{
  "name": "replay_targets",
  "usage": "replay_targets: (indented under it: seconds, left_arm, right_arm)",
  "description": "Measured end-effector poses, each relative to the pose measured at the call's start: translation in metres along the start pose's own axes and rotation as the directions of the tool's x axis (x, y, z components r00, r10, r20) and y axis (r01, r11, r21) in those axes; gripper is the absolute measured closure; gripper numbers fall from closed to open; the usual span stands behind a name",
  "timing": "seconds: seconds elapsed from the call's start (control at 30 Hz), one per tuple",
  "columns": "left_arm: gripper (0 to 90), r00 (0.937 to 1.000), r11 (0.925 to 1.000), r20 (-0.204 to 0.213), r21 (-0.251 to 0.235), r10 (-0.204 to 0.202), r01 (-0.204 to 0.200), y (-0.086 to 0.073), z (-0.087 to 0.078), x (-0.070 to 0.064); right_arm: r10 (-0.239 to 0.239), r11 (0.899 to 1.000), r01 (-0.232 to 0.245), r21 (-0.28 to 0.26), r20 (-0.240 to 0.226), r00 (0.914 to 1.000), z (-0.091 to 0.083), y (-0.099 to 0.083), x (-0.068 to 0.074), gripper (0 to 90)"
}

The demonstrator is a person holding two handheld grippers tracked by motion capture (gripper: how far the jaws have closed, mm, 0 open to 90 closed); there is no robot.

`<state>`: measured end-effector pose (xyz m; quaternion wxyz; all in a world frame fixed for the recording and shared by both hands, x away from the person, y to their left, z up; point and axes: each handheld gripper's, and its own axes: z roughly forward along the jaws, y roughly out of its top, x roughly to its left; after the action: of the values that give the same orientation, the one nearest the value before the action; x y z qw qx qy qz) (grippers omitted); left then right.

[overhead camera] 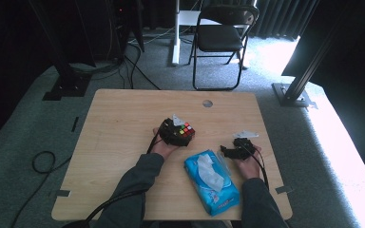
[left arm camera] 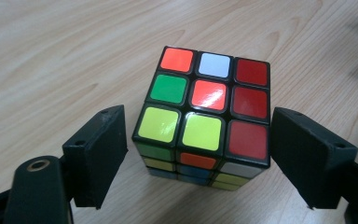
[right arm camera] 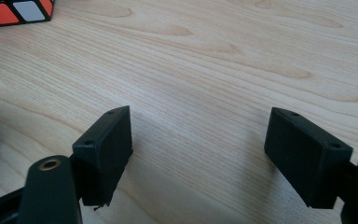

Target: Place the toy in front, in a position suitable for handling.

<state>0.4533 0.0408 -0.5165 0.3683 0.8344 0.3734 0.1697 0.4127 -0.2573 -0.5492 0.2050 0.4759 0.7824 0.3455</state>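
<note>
Straddling the scrambled, black-framed puzzle cube (left arm camera: 204, 119) on the pale wooden table (overhead camera: 123, 123), your black two-jaw left gripper (left arm camera: 198, 154) has its jaws spread wide, one on each side of the cube with a slim gap showing, so it grips nothing yet. Your black right gripper (right arm camera: 219, 154) hovers over bare wood, jaws wide apart and empty, just beside the blue plastic pack of wet wipes (overhead camera: 211, 182).

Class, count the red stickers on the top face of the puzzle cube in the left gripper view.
3, all in the right-hand column of the cube's top face, one behind another from back to front. The brighter squares at back left and centre look orange. Other faces are partly hidden.
</note>
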Motion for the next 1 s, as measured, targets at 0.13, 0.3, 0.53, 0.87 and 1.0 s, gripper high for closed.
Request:
replay_targets:
  seconds: [0.13,0.3,0.53,0.87,1.0]
  left_arm:
    - [27.7,1.0000,0.9999,0.004,0.010,-0.004,0.004,-0.002,0.002,0.001]
    - [33.9,0.9999,0.9998,0.005,0.016,-0.009,0.009,-0.002,0.001,0.002]
    - [34.2,1.0000,0.9999,0.005,0.015,-0.001,0.001,-0.003,0.001,0.001]
    - [34.3,0.9998,0.9998,0.018,0.016,0.014,-0.014,-0.003,-0.003,-0.003]
    - [34.3,0.9995,0.9998,0.024,-0.002,0.018,-0.018,-0.002,-0.010,-0.004]
  right_arm:
    - [-0.001,1.000,0.001,0.000,-0.001,1.0000,0.000,0.000,0.000,22.7]
    - [-0.001,1.000,0.001,0.000,-0.001,1.0000,0.000,0.000,0.000,22.7]
    - [-0.001,1.000,0.001,0.000,-0.001,1.0000,0.000,0.000,0.000,22.7]
    - [-0.001,1.000,0.001,0.000,-0.001,1.0000,0.000,0.000,0.000,22.7]
    - [-0.001,1.000,0.001,0.000,-0.001,1.0000,0.000,0.000,0.000,22.7]
